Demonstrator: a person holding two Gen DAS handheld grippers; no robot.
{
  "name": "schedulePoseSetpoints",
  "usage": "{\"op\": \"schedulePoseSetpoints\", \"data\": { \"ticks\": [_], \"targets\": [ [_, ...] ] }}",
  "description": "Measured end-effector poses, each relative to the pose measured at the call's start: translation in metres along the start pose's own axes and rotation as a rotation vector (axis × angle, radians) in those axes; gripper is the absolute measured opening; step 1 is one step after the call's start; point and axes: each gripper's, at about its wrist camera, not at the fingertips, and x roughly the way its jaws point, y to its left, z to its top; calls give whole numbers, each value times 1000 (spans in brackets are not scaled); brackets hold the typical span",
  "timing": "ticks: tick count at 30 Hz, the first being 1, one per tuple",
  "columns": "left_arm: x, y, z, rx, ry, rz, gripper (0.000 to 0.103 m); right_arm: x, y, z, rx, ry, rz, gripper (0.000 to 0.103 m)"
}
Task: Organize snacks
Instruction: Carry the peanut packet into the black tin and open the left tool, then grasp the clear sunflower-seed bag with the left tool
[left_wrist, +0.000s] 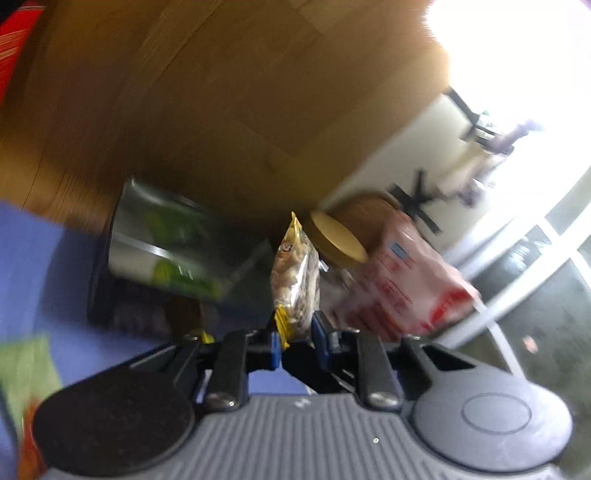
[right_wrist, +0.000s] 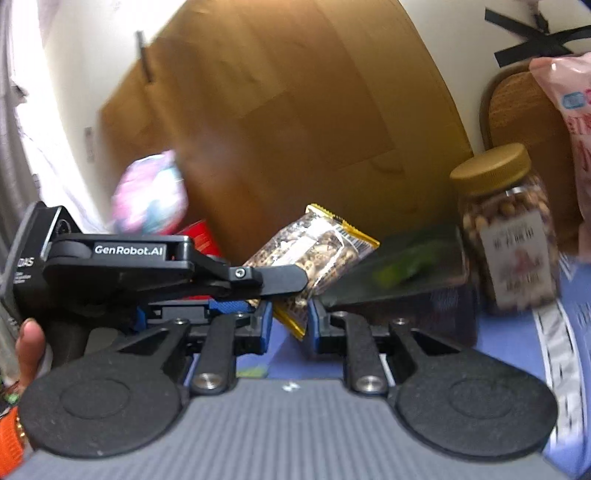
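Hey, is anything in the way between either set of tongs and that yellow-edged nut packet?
Nothing visible stands in the way. The nut packet is already pinched in the left tongs, and its lower yellow edge sits clamped in the right tongs.

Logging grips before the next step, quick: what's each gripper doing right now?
Left gripper: closed on the nut packet's end.
Right gripper: closed on the same nut packet, at its other end.

A wooden door (right_wrist: 288, 122) stands behind a blue cloth (right_wrist: 576, 332).
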Motion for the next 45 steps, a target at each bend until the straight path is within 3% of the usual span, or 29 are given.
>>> {"op": "schedulePoseSetpoints", "data": {
  "ticks": [5,9,12,15,21,24,27,30,32,35,41,45],
  "targets": [
    [47,22,22,-11,27,97,20,49,-26,5,-12,47,-71,29],
    [56,23,20,16,28,166,34,50,-26,0,-55,58,-120,30],
    [28,11,18,77,-26,166,34,18,-25,-2,-56,12,-97,32],
    [-17,8,2,95,-58,135,34,-16,-27,-15,-26,43,-64,32],
    [-94,22,-69,82,-31,114,34,-77,-15,-75,20,188,17,34],
    [-123,36,-108,47,-36,148,34,-92,2,-100,23,230,34,34],
    [-147,58,-135,-36,-72,191,35,-87,27,-107,19,260,97,34],
    [-155,82,-147,-139,-69,198,36,-65,46,-111,-7,305,107,34],
    [-156,92,-150,-175,-71,216,45,-46,57,-115,-12,347,99,40],
    [-159,102,-153,-186,-78,205,49,-35,66,-125,-33,373,65,51],
    [-152,115,-147,-236,-80,151,61,-20,71,-131,-67,366,33,50],
    [-171,121,-137,-242,-175,209,62,-24,68,-132,-50,358,49,50]
  ]
}}
